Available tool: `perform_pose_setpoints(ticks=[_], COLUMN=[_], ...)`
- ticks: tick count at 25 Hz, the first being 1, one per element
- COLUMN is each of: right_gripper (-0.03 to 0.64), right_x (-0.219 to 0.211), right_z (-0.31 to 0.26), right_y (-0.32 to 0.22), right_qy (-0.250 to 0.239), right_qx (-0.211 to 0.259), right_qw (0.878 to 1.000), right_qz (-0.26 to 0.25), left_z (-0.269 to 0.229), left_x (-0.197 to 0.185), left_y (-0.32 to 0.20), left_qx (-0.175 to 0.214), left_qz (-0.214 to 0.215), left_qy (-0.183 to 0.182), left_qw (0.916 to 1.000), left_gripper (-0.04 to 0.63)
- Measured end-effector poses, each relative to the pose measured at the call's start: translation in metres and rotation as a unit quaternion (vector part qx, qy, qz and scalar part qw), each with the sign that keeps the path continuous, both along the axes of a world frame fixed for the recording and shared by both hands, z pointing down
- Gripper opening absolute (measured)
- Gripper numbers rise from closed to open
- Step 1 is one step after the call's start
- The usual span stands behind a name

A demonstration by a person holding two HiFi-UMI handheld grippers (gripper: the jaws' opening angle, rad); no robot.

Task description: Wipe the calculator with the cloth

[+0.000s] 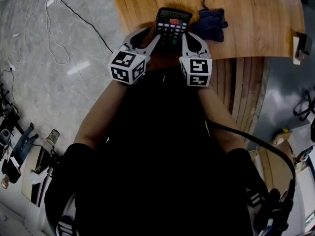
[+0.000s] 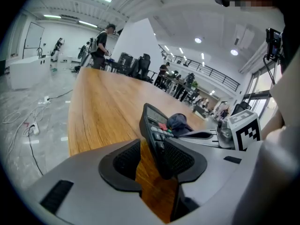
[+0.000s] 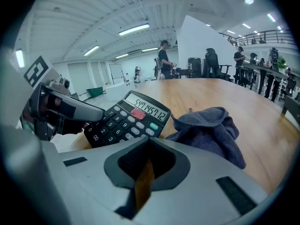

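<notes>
A black calculator (image 1: 171, 26) with its display lit lies near the front edge of the wooden table (image 1: 256, 14). Just to its right is a crumpled dark blue cloth (image 1: 210, 23), touching it. My left gripper (image 1: 151, 35) stands open at the calculator's near left corner. In the left gripper view that corner of the calculator (image 2: 157, 135) sits between the jaws (image 2: 152, 156), close against the right pad. My right gripper (image 1: 192, 37) is shut and empty, hovering just in front of the calculator (image 3: 129, 121) and the cloth (image 3: 208, 130).
The table's front edge runs right below both grippers. Grey floor with loose cables (image 1: 54, 38) lies to the left. A small white object (image 1: 298, 45) sits at the table's right edge. People and chairs stand far beyond the table.
</notes>
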State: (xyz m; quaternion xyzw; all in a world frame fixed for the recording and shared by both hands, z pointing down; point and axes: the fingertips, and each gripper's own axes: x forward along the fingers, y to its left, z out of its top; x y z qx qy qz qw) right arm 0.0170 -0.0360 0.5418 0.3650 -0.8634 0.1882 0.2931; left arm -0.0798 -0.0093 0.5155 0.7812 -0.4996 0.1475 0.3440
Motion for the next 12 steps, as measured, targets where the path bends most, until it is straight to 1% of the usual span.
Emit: perform_pose_setpoints(ticks=[2, 3, 6, 12], right_gripper=[0.015, 0.015, 0.015, 0.015], right_x=[0.0, 0.0, 0.001, 0.003], right_z=[0.0, 0.0, 0.002, 0.002], right_y=[-0.001, 0.0, -0.001, -0.002], right_qy=[-0.001, -0.002, -0.007, -0.012], right_qx=[-0.001, -0.001, 0.0, 0.001], right_qw=[1.0, 1.0, 1.0, 1.0], right_qz=[0.002, 0.004, 0.01, 0.017], left_z=[0.003, 0.004, 0.006, 0.003], left_x=[0.003, 0.005, 0.011, 0.016], left_y=[-0.001, -0.001, -0.001, -0.004], left_qx=[-0.007, -0.013, -0.029, -0.034], left_qz=[0.009, 0.011, 0.011, 0.017], left_qy=[0.009, 0.019, 0.063, 0.088], left_qw=[0.9999, 0.9997, 0.9975, 0.9954], left_gripper=[0.152, 0.152, 0.153, 0.156])
